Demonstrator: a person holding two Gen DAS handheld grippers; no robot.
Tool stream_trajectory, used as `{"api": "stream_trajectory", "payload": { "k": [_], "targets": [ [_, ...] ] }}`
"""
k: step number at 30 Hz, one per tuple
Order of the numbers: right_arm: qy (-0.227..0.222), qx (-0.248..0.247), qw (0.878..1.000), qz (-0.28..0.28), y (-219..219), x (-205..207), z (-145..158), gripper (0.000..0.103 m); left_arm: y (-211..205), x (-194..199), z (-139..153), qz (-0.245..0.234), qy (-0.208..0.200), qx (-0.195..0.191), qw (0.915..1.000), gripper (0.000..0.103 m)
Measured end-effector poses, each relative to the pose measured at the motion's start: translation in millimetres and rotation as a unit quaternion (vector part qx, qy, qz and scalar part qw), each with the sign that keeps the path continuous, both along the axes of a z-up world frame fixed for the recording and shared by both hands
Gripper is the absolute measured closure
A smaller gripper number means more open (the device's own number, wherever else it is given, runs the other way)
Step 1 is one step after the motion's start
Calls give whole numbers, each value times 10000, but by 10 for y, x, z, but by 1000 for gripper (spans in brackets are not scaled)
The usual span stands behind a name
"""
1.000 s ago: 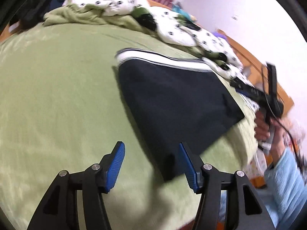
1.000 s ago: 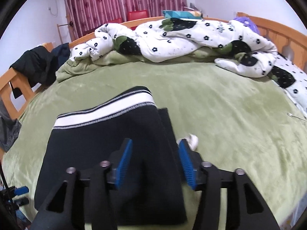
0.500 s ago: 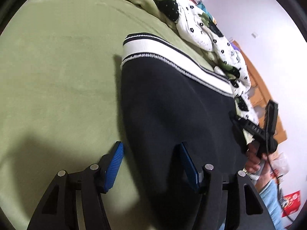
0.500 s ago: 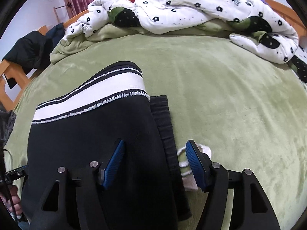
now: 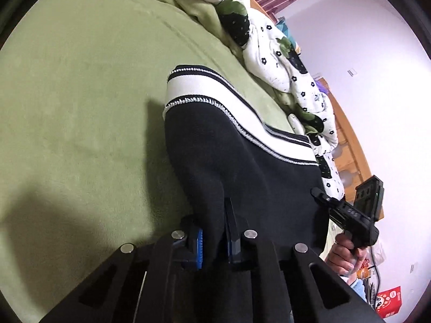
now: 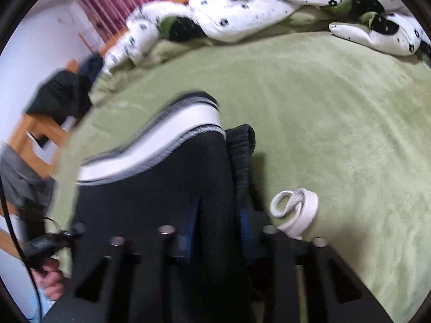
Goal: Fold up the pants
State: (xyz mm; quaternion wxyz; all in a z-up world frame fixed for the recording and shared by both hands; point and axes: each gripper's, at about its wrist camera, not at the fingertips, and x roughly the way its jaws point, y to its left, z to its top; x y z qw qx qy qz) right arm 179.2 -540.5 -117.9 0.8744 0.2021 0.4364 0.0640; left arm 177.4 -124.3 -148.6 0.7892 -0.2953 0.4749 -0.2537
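Black pants (image 5: 242,177) with a white striped band (image 5: 215,99) lie folded on a green bed. In the left wrist view my left gripper (image 5: 214,231) is shut on a pinched ridge of the black fabric at the near edge. My right gripper (image 6: 218,220) holds the pants (image 6: 150,204) near the waistband (image 6: 241,148); its jaws are closing and the blue pads squeeze the cloth. A white drawstring (image 6: 293,212) loops just right of it. Each gripper also shows in the other's view, at the opposite corner: the right gripper (image 5: 347,215) and the left gripper (image 6: 51,242).
The green blanket (image 6: 323,107) covers the bed all around. A white flower-print duvet (image 6: 256,5) is bunched along the far side, against the wooden frame. Dark clothes (image 6: 59,94) hang on the wooden frame at the left. A red box (image 5: 388,304) sits on the floor.
Both grippers came down onto the near edge of the pants and went from open to shut on the fabric. The left one also slid sideways and rolled.
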Motion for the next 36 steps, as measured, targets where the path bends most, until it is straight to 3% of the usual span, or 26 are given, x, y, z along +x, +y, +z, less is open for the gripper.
{"api": "stream_trajectory", "payload": {
  "k": [3,6,10,14,18,20,21,23,25,27,28,29,31,33,34,35,36],
  "targets": [
    [-61,-264,9996,-126,273,-122,133,82,132,-4,64,75,66,-158,9998,92],
    [-159,-165,9997,-74,558,-220,266,83,387,-91,192,197,21,-214,9996,92],
    [-316,179,9991,224,1116,-263,374,84,880,-192,566,413,-395,529,9970,92],
    [-287,524,9967,549,1763,-128,261,84,1436,-173,801,598,-309,1195,9906,92],
    [-107,381,9960,796,2183,-11,-9,84,1755,-139,654,641,-154,1758,9822,91],
    [-202,-224,9972,687,2243,13,-139,83,1863,-84,396,610,40,1711,9834,90],
    [-68,-277,9978,590,2204,35,-226,81,1910,-80,295,622,126,1671,9839,89],
    [232,79,9981,560,2055,87,-368,73,1929,-39,103,617,389,1572,9849,81],
    [351,432,9969,551,1945,101,-386,70,1958,-47,60,631,384,1556,9850,74],
    [365,390,9972,524,1925,131,-365,62,1997,-53,65,607,292,1546,9857,63],
    [339,334,9977,479,1939,146,-372,56,2011,-36,56,610,271,1570,9853,48],
    [331,304,9979,466,1955,166,-387,50,2018,6,26,608,278,1595,9849,46],
    [392,324,9972,541,2039,234,-450,48,2032,65,-55,627,351,1484,9863,46],
    [543,249,9964,601,2120,355,-540,44,2052,138,-146,625,444,1099,9910,46],
    [587,167,9963,604,2145,388,-559,43,2051,178,-183,625,489,949,9923,57],
    [568,126,9964,617,2165,412,-547,49,2042,206,-197,599,471,822,9937,79],
    [473,141,9968,635,2184,413,-502,55,2031,206,-181,575,377,757,9948,89]
  ]
}}
